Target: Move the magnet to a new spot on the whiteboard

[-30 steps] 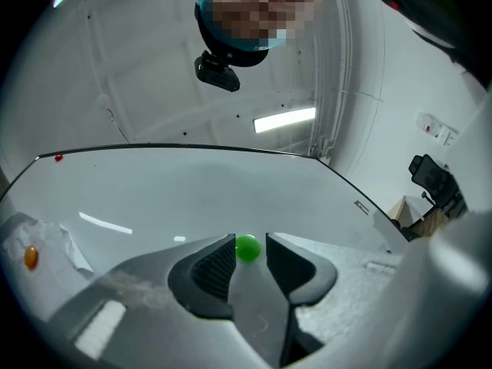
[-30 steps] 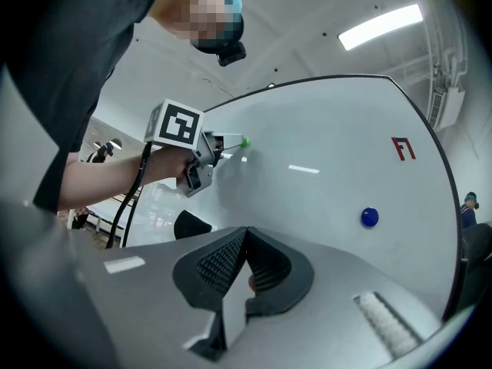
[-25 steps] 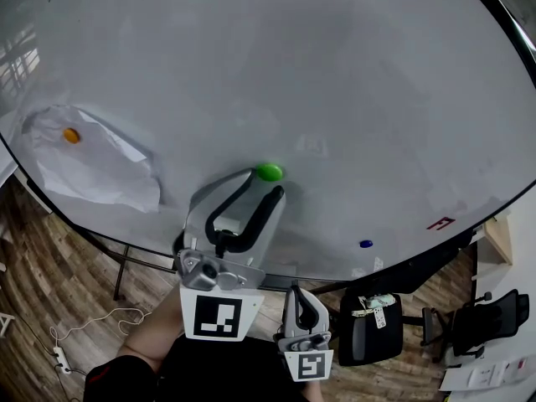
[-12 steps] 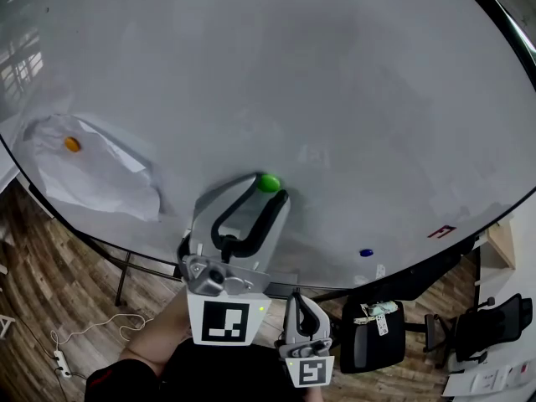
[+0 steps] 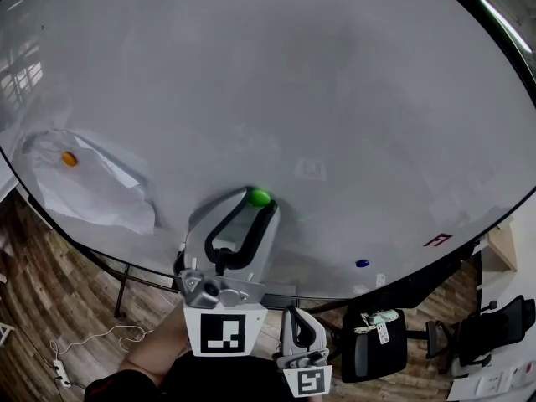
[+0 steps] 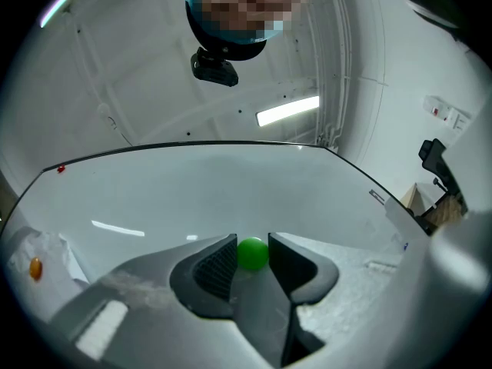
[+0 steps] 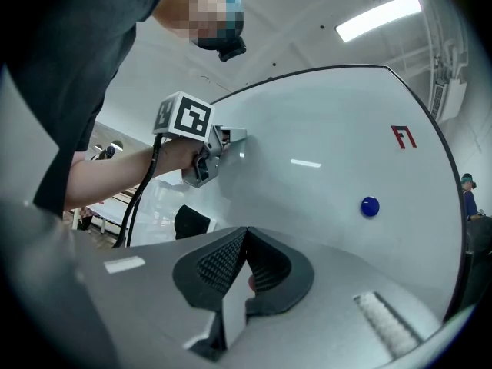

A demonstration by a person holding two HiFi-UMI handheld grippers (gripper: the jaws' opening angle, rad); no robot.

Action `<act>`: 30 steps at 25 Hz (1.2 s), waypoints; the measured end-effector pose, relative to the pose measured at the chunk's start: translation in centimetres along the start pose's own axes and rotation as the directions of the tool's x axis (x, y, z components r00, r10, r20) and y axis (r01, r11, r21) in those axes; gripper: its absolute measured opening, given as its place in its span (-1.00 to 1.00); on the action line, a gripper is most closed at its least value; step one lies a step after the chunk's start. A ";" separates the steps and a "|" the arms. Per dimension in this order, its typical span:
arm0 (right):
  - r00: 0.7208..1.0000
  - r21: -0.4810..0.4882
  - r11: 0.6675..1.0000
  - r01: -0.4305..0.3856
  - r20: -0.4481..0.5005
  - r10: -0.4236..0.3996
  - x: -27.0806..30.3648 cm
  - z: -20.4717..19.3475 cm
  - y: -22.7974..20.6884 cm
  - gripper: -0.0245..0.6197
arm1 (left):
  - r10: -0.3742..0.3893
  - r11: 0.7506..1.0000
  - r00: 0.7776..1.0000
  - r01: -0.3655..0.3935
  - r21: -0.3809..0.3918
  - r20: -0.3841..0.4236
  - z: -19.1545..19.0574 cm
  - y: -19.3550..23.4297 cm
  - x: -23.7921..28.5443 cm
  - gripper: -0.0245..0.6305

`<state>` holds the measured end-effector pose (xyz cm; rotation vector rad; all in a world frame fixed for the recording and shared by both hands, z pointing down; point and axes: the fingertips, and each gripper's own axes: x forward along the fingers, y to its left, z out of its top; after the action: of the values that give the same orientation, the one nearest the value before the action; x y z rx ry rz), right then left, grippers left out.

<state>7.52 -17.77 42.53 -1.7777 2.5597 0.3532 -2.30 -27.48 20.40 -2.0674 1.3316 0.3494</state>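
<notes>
A green magnet (image 5: 259, 197) sits on the whiteboard (image 5: 335, 82), low and a little left of centre. My left gripper (image 5: 260, 204) reaches up to it, and its two dark pads press the magnet (image 6: 252, 253) from either side, so it is shut on the magnet against the board. My right gripper (image 5: 300, 318) hangs low below the board's bottom edge. Its jaws (image 7: 244, 271) meet with nothing between them.
An orange magnet (image 5: 69, 158) pins a crumpled white sheet (image 5: 92, 187) at the board's left. A blue magnet (image 5: 361, 264) and a red mark (image 5: 437, 240) lie at the lower right. A black office chair (image 5: 368, 342) stands on the wood floor beneath.
The left gripper's jaws have narrowed from open beside the green magnet to closed on it. The magnet has shifted slightly left on the board. The right gripper stays low.
</notes>
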 end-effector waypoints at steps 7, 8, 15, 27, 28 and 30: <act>0.999 0.017 0.999 -0.036 -0.012 0.036 0.1 -0.2 0.4 -0.92 | 0.008 1.000 1.000 -0.008 -0.002 -0.002 0.1 0.0 0.0 -0.52; 0.999 0.019 0.999 -0.038 -0.013 0.038 0.1 -0.2 0.4 -0.92 | 0.009 1.000 1.000 -0.009 -0.003 -0.003 0.1 0.0 0.1 -0.52; 0.999 0.026 0.999 -0.040 -0.018 0.041 0.0 -0.3 0.1 -0.92 | 0.008 1.000 1.000 -0.008 -0.012 -0.005 0.1 0.1 0.1 -0.53; 0.999 0.031 0.999 -0.039 -0.011 0.039 -0.7 -0.4 0.3 -0.92 | 0.003 1.000 1.000 -0.004 -0.015 -0.018 0.1 0.1 0.1 -0.53; 0.999 0.032 0.999 -0.038 -0.014 0.038 -0.8 -0.4 0.3 -0.92 | 0.003 1.000 1.000 -0.003 -0.015 -0.019 0.1 0.1 0.1 -0.53; 0.999 0.031 0.999 -0.037 -0.013 0.037 -1.0 -0.3 0.2 -0.92 | 0.001 1.000 1.000 -0.002 -0.017 -0.023 0.1 0.1 0.1 -0.53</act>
<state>7.71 -16.87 43.02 -1.7314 2.5954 0.3019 -2.33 -27.53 20.25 -2.0903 1.3483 0.3394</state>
